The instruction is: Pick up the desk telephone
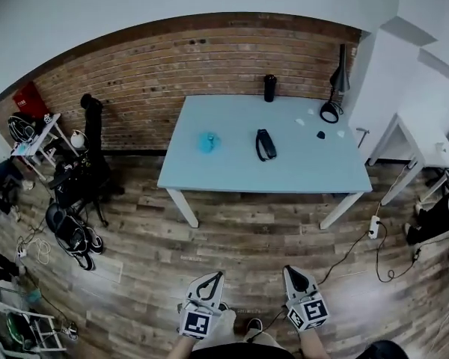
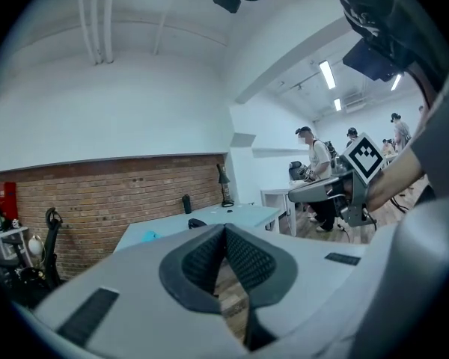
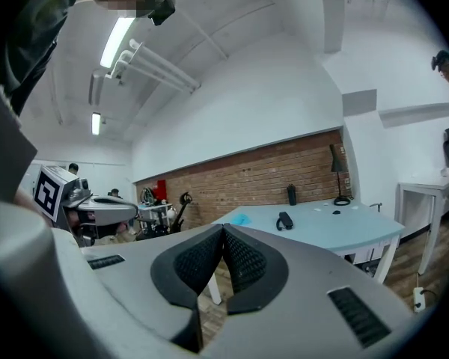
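Head view: nearest, at the bottom edge, the left tongs (image 1: 217, 275) and the right tongs (image 1: 288, 271) are held side by side over the wooden floor (image 1: 232, 238), both pointing toward the table (image 1: 232, 172). Both are shut tight and hold nothing. Each gripper view shows its ribbed pads meeting at the tip.

A stretch of floor lies between the tongs and the table. Right of that stretch, a white power strip (image 1: 373, 226) with a black cable (image 1: 352, 249) lies near the table's front right leg. Off to the left is a heap of dark bags and gear (image 1: 73, 234). A small white side table (image 1: 415, 152) stands at the right.

The telephone (image 1: 266, 143), a black handset, lies near the middle of the table. A blue thing (image 1: 208, 141) sits apart to its left and a few small bits (image 1: 321, 134) to its right. At the back edge stands a dark cylinder (image 1: 269, 87), with a black desk lamp (image 1: 337, 88) at the back right corner. Behind them is a brick wall (image 1: 172, 73).

Only the head view takes in the floor clutter. The left gripper view adds the right tongs with its marker cube and, beyond it, people (image 2: 314, 155) standing in the room. The right gripper view adds the ceiling strip lights (image 3: 120, 40).
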A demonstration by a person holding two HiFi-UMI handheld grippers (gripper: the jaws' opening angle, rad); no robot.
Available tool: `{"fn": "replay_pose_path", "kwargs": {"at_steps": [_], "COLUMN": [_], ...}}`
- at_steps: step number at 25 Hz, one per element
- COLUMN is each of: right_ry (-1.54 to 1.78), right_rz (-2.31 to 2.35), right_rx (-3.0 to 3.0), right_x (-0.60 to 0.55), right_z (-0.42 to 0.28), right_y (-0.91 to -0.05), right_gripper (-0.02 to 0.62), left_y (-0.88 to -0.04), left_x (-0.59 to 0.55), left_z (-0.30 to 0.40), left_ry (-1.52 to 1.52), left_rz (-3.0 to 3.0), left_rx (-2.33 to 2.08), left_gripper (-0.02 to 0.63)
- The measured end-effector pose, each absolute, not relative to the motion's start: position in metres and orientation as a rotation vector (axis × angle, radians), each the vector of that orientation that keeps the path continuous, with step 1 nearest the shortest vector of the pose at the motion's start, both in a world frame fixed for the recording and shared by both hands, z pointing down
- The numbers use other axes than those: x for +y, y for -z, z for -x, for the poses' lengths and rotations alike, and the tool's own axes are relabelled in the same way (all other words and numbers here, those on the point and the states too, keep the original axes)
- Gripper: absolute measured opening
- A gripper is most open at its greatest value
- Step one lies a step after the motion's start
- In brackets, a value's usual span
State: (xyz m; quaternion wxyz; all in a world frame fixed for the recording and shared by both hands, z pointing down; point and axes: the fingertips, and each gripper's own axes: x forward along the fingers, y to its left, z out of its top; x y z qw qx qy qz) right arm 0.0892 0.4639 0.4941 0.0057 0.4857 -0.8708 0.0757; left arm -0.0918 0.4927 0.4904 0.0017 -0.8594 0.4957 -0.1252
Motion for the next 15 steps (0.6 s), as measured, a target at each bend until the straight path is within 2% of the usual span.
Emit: {"fn": "replay_pose_path", "kwargs": {"at_steps": [9, 15], "right_ry": [-0.132, -0.091], "right_rz": [-1.487, -1.549], "right_rx": [-2.706, -2.665], "right_x": [0.422, 0.409], "right_z": [-0.018, -0.006], "right_y": [-0.46, -0.452], "right_gripper": [0.006, 0.006], "left_y": [-0.471, -0.475], "left_x": [0.427, 0.398], "left_z": [0.135, 0.142], "left_ry": [0.243, 0.189], "left_rz": [2.723, 2.758], "left_rx": [1.485, 1.434], "left_gripper": [0.017, 0.017]}}
